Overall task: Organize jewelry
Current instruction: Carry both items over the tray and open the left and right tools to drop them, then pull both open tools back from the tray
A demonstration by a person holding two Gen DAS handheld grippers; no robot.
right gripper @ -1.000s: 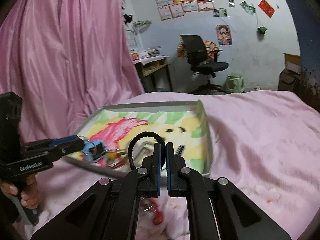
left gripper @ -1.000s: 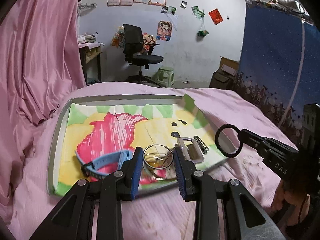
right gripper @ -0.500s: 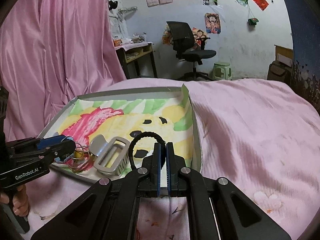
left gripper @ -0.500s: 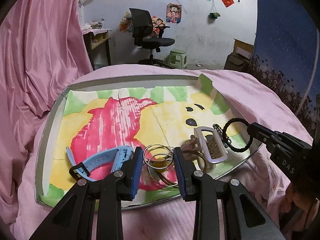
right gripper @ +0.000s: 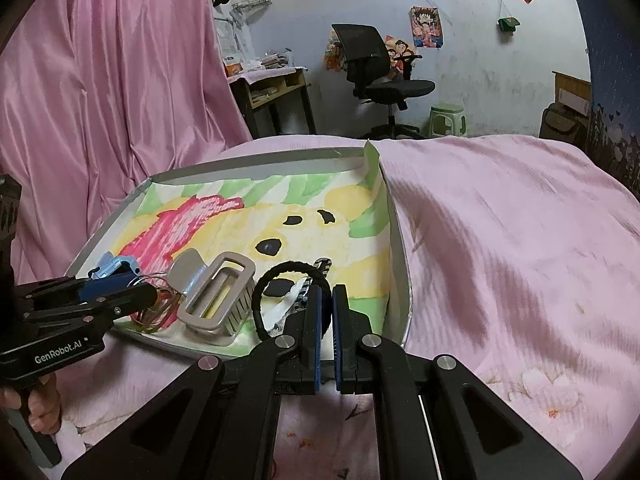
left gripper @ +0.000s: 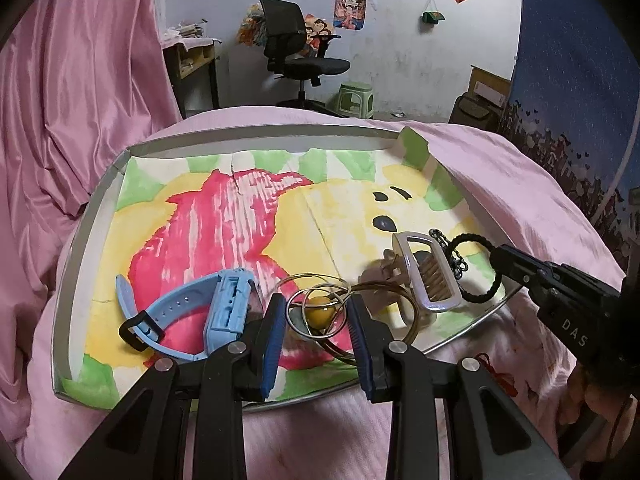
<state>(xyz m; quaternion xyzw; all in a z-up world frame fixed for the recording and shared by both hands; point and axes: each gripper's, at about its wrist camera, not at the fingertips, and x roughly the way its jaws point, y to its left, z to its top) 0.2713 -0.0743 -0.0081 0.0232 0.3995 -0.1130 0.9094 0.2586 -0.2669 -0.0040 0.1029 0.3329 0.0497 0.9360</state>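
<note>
My left gripper (left gripper: 316,322) clamps thin gold wire bangles (left gripper: 320,312); right gripper (right gripper: 326,312) pinches black braided cord loop (right gripper: 280,280).
Blue plastic watch (left gripper: 192,316) and silver rectangular hair claw (left gripper: 428,276) crowd the painted grey tray (left gripper: 88,216).

Blue watch (left gripper: 192,312), black hair tie (right gripper: 294,300), pink bedspread (right gripper: 500,240).
</note>
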